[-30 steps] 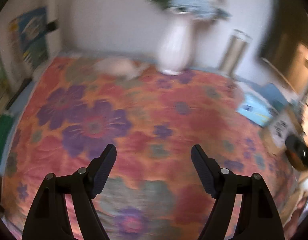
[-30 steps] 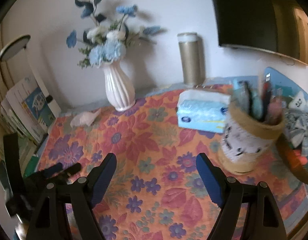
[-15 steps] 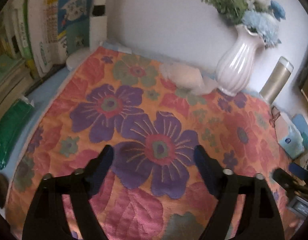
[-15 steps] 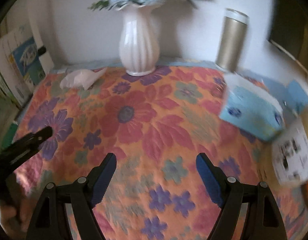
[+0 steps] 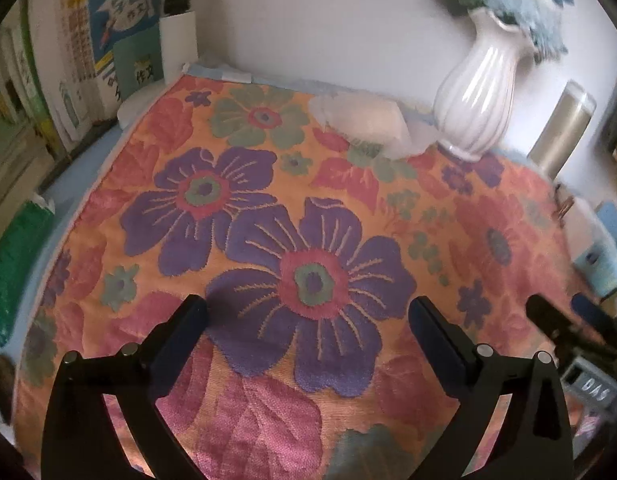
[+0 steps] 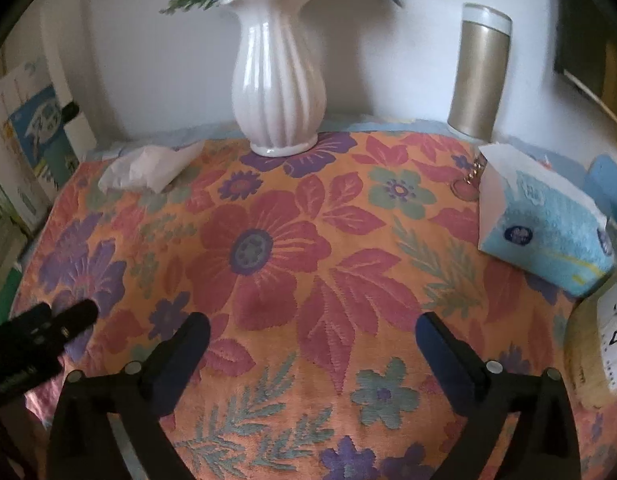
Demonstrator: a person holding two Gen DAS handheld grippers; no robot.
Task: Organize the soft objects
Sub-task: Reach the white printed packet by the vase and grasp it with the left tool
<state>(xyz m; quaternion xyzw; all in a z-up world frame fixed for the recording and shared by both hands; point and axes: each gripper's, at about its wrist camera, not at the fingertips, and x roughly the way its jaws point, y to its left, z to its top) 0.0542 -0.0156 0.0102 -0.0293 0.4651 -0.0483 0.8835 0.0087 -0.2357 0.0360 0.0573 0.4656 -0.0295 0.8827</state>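
A crumpled white tissue [image 5: 364, 120] lies on the floral cloth [image 5: 268, 208] at the back, just left of the white vase; the right wrist view shows this tissue [image 6: 148, 168] too. A soft blue tissue pack [image 6: 544, 232] rests on the cloth at the right. My left gripper [image 5: 308, 308] hovers over a big purple flower print, its jaws opening with nothing between them. My right gripper [image 6: 312, 323] hangs over the red flower print, jaws opening and likewise holding nothing. Each gripper shows at the edge of the other's view.
A white ribbed vase [image 6: 278, 80] with blue flowers stands at the back wall, a gold metal flask [image 6: 478, 72] to its right. Books [image 5: 120, 40] line the left side, with a green packet [image 5: 12, 256] below them. A woven holder [image 6: 612, 340] sits at the right edge.
Both grippers have sunk closer to the cloth and their jaws stand wider. The left view has swung towards the books; the right view now faces the vase.
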